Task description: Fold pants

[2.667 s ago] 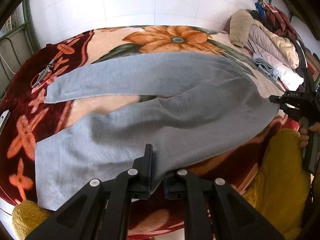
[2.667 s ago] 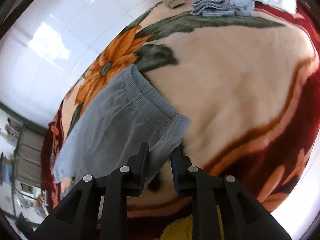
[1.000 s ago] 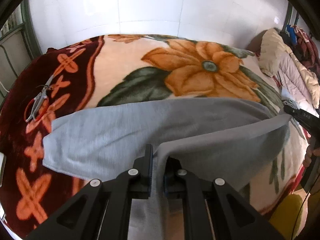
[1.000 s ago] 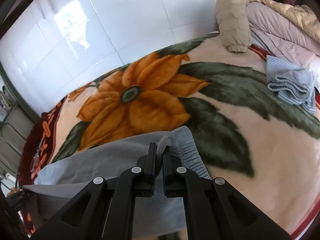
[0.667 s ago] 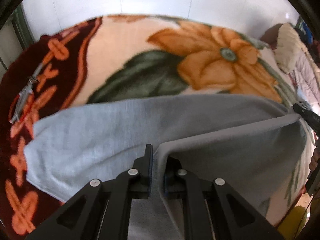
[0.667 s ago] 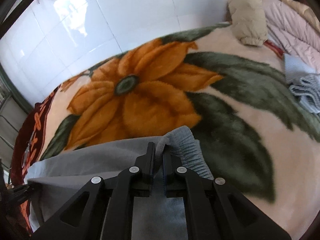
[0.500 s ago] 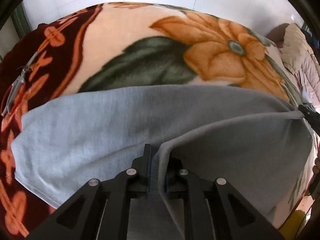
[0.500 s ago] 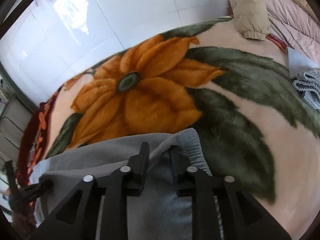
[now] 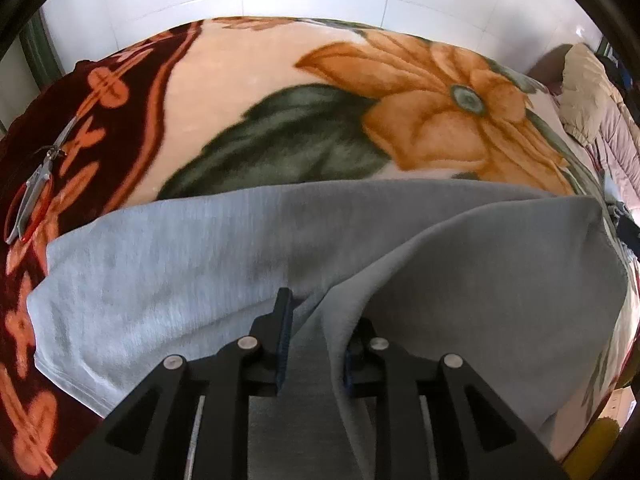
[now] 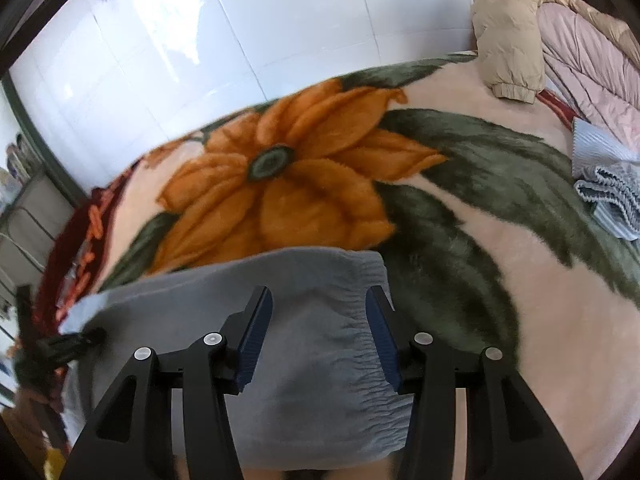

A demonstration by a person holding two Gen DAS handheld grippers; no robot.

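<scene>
Grey pants (image 9: 168,264) lie on a flowered blanket (image 9: 248,88), one leg folded over onto the other. My left gripper (image 9: 316,320) is open, with the edge of the folded upper layer (image 9: 460,272) lying loose between its fingers. In the right wrist view the elastic waistband (image 10: 360,344) lies flat below my right gripper (image 10: 318,312), which is wide open and holds nothing. The left gripper shows blurred at the far left of the right wrist view (image 10: 68,344).
Scissors with red handles (image 9: 32,196) lie on the blanket's dark red border at the left. A beige and pink padded jacket (image 10: 540,40) and a folded blue-grey cloth (image 10: 608,200) lie at the right. A white tiled wall (image 10: 200,40) stands behind the bed.
Both grippers carried the near leg and waistband over the far leg while shut on them. In the last half second both opened and let the cloth drop.
</scene>
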